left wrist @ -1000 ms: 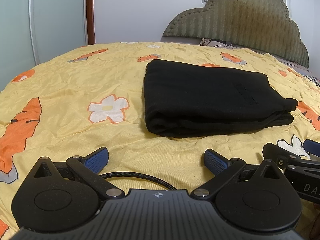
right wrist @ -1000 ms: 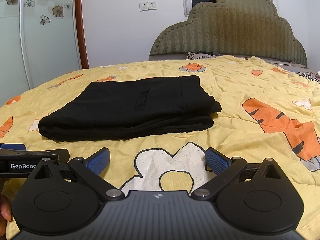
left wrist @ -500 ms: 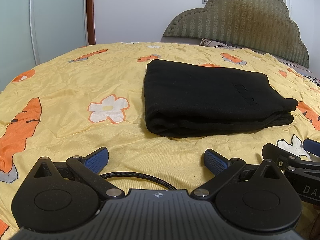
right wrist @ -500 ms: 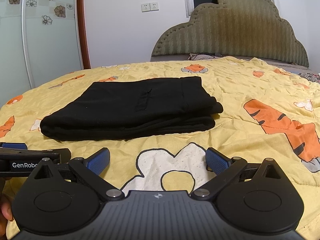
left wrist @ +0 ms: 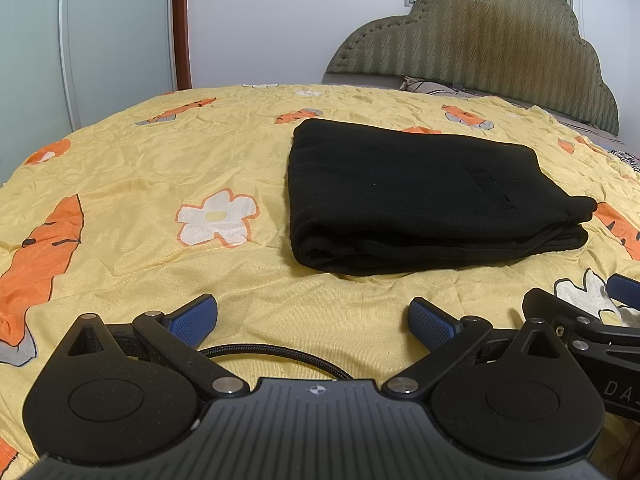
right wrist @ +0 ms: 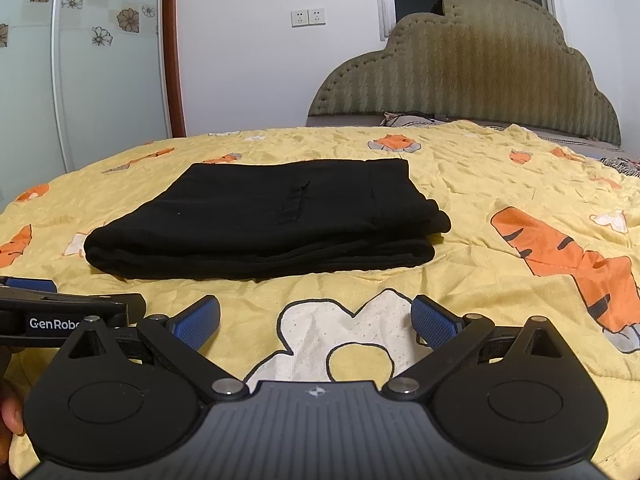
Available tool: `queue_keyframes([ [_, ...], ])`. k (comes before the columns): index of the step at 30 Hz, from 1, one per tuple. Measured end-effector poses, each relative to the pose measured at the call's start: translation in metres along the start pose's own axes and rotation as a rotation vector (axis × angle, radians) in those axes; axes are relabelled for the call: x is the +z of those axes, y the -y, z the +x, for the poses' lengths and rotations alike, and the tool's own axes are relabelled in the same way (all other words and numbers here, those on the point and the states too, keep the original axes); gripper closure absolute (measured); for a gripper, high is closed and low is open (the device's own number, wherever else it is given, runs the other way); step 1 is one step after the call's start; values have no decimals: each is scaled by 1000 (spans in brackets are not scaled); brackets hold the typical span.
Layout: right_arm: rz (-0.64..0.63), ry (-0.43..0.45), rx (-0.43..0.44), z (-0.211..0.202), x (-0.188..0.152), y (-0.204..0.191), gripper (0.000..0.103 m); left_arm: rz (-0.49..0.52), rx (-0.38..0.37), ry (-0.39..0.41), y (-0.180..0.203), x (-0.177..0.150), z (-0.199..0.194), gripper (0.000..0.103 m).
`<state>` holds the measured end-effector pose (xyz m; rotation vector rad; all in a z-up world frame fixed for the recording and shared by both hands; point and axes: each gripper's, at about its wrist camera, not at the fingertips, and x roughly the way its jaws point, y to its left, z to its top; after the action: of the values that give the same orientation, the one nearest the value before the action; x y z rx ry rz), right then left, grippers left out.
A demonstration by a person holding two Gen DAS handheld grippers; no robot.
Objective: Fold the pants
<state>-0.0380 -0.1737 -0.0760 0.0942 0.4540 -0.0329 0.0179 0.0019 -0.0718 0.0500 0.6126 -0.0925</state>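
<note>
The black pants (left wrist: 416, 196) lie folded into a flat rectangular stack on the yellow bedspread (left wrist: 160, 168); they also show in the right wrist view (right wrist: 264, 220). My left gripper (left wrist: 314, 320) is open and empty, low over the bedspread a short way in front of the stack. My right gripper (right wrist: 316, 320) is open and empty, also in front of the stack, over a white flower print. Each gripper shows at the edge of the other's view, side by side.
The bedspread has orange tiger and white flower prints and is wrinkled. A padded olive headboard (right wrist: 472, 64) stands at the far end. A glass sliding door with flower decals (right wrist: 80, 60) and a white wall with sockets (right wrist: 308, 18) are beyond the bed.
The right wrist view has risen and pulled back slightly from the pants. The left gripper has hardly moved. Both stay open.
</note>
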Motion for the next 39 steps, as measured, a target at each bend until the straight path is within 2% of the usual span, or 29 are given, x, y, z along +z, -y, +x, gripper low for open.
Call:
queue_keyframes([
  [39,4,4,9,-1,0,0,1,1,1,2,0,-1,-1,0],
])
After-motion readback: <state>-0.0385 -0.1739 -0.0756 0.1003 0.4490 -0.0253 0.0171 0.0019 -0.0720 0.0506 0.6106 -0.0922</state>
